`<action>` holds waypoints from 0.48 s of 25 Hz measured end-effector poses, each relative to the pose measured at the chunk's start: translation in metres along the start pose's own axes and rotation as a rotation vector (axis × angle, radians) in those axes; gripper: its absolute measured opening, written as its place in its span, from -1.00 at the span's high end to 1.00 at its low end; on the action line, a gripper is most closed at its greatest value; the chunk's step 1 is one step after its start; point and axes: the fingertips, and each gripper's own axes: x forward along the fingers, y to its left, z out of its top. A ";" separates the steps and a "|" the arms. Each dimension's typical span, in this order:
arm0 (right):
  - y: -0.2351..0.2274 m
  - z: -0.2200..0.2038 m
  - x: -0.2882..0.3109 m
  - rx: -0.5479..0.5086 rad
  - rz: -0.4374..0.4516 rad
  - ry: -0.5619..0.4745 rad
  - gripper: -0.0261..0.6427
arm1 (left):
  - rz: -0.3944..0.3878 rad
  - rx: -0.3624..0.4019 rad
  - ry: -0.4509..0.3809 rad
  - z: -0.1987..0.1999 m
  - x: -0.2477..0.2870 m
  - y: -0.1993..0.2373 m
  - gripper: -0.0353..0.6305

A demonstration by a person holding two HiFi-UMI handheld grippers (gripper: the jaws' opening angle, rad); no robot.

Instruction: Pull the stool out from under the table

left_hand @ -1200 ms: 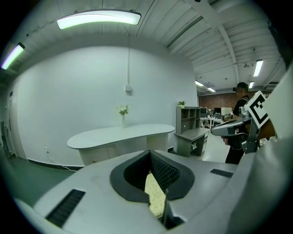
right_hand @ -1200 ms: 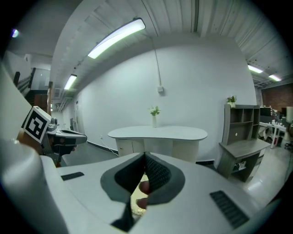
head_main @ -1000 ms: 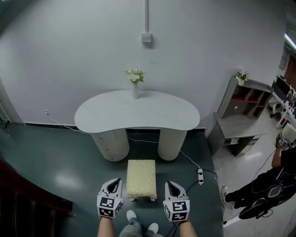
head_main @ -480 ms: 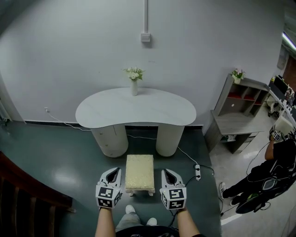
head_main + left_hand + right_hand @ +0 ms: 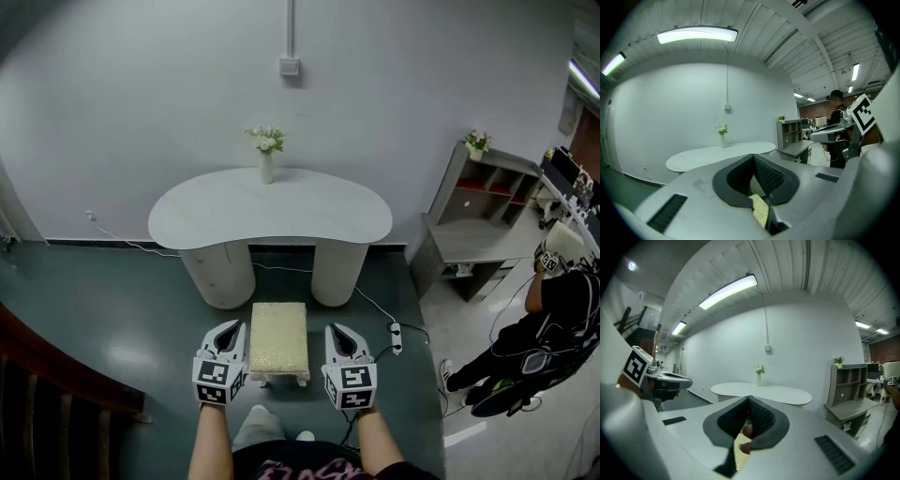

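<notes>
The stool (image 5: 278, 339), a small bench with a pale yellow cushion, stands on the dark floor just in front of the white kidney-shaped table (image 5: 309, 217), outside its two round pedestals. My left gripper (image 5: 232, 326) hovers by the stool's left side and my right gripper (image 5: 335, 329) by its right side, both shut and holding nothing. In the left gripper view the dark pads of the left gripper (image 5: 753, 156) meet, with a strip of cushion (image 5: 759, 210) below them. In the right gripper view the right gripper (image 5: 748, 398) is likewise closed over a sliver of cushion (image 5: 738, 447).
A vase of flowers (image 5: 266, 150) stands at the table's back edge. A grey shelf unit (image 5: 478, 202) is at the right, with a person in black (image 5: 553, 328) beyond it. A power strip and cable (image 5: 394, 337) lie right of the stool. Dark stair railing (image 5: 47, 403) at left.
Both grippers have moved forward along the stool's sides and now point higher. The stool keeps its place in front of the pedestals. The person at right has shifted a little.
</notes>
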 end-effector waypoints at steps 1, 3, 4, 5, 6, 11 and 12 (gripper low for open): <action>-0.001 0.000 0.000 0.001 -0.002 -0.001 0.74 | 0.000 0.001 0.000 0.000 0.001 0.000 0.86; -0.002 -0.001 0.001 0.002 -0.004 -0.003 0.74 | 0.005 0.001 0.002 -0.002 0.002 0.001 0.86; -0.002 0.000 0.002 0.002 -0.005 -0.003 0.74 | 0.008 0.000 0.003 -0.002 0.003 0.002 0.86; -0.001 0.001 0.002 0.002 -0.005 -0.003 0.74 | 0.010 0.001 0.005 -0.002 0.003 0.003 0.86; -0.001 0.002 0.003 0.003 -0.005 -0.003 0.74 | 0.009 0.002 0.008 -0.002 0.004 0.003 0.86; 0.000 0.006 0.010 -0.002 -0.003 -0.005 0.74 | 0.015 0.000 0.020 -0.001 0.006 0.009 0.86; -0.001 0.006 0.011 -0.003 -0.003 -0.006 0.74 | 0.017 -0.001 0.019 0.000 0.007 0.011 0.86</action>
